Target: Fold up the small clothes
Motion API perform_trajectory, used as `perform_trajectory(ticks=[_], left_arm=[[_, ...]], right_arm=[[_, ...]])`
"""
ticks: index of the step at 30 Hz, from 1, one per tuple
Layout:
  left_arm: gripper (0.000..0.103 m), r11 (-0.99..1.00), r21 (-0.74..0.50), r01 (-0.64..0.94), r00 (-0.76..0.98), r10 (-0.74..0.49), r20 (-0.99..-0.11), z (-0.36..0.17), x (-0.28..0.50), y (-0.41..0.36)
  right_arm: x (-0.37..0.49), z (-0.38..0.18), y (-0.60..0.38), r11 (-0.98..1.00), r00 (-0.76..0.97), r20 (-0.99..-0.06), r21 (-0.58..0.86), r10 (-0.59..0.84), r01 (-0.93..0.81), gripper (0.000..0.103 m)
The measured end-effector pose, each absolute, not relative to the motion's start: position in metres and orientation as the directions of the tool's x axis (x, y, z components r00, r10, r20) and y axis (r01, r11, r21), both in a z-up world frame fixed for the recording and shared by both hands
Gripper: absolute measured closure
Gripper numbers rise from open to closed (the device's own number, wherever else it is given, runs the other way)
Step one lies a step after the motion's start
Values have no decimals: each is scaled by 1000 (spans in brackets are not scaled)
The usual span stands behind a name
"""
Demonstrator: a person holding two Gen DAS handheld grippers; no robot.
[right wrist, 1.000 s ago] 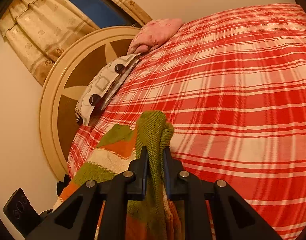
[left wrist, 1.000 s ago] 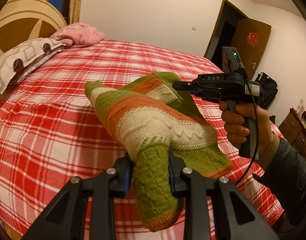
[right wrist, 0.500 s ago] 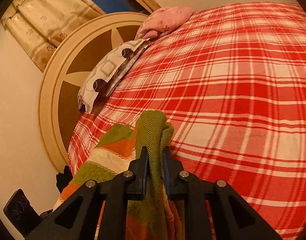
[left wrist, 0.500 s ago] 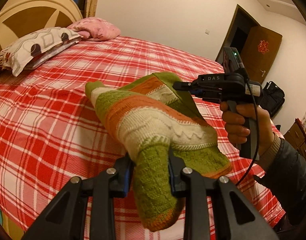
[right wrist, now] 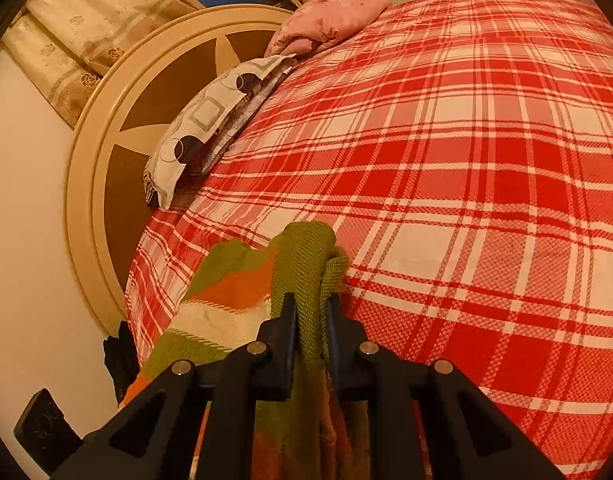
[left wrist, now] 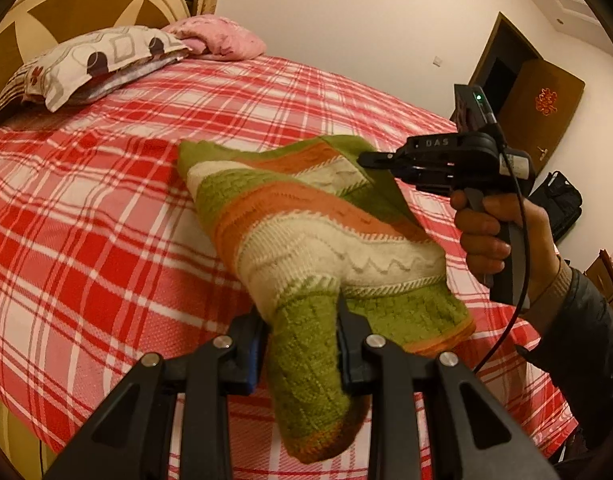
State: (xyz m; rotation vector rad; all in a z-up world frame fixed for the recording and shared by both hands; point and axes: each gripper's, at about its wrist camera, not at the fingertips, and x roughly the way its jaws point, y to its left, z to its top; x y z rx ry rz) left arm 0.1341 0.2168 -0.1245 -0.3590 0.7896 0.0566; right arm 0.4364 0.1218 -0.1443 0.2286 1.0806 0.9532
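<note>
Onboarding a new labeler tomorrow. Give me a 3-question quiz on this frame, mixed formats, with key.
1. True or false: the striped knit garment lies flat on the plaid bedspread.
2. Multiple choice: what does the left tool grip? A) a pillow B) a green part of the garment C) nothing
3. Fill in: the right tool is shut on a bunched ____ edge of the garment.

Key: 1. False, both tools hold it up above the bed. 2. B. 3. green.
</note>
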Motion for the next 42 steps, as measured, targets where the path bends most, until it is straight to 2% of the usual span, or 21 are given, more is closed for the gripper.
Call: perform_trajectory(ticks=[5,8,10,15,17,20,24,25,27,29,32,35,37,39,42], left_arm=[[73,936,-302,-180,696,-96,-712,-138,131,220],[70,930,-314,-192,688,-100,-719,-152,128,223],[62,928,-313,-201,681,-97,-726,-161,124,224],[56,930,-302,-209,701,-73,-710,-151,116,226],[54,930,-299,-213,735,-49,-676,-137,112,229],[38,937,-272,-218,752,-17,-659,-128,115,230],[35,940,-224,-256,739,41,-673,-136,136,233],[28,941,-211,-266,723,50,-689,-144,145,234],[22,936,-199,-289,701,65,-710,-155,152,234],[21,939,-190,-287,695,67,-716,-159,151,227],[14,945,-118,-306,697,138,-703,-165,148,216],[7,916,-211,-342,689,92,-719,-169,147,231],[8,900,-248,-358,681,70,-728,-164,141,235],[8,910,-219,-353,685,92,-723,-154,131,229],[7,934,-162,-319,714,124,-689,-132,108,213]], right_arm=[[439,-153,122,622,135,-669,571,731,-536,89],[441,-163,122,633,119,-687,570,717,-524,88],[442,-167,116,631,115,-677,594,727,-499,86],[423,-161,96,638,142,-677,572,722,-515,71],[404,-149,89,604,129,-652,585,747,-541,71],[370,-137,81,562,107,-631,585,768,-586,71],[336,-152,83,613,76,-718,528,691,-588,71],[331,-154,82,636,98,-734,504,672,-585,78],[322,-155,82,660,149,-753,442,641,-608,84],[320,-153,80,696,187,-771,407,609,-592,85],[320,-161,81,707,197,-786,376,585,-599,85],[322,-164,77,702,212,-769,386,603,-598,84],[314,-154,71,702,232,-748,401,622,-589,75],[301,-143,64,718,271,-746,372,608,-588,63],[279,-124,48,729,326,-722,351,611,-588,60]])
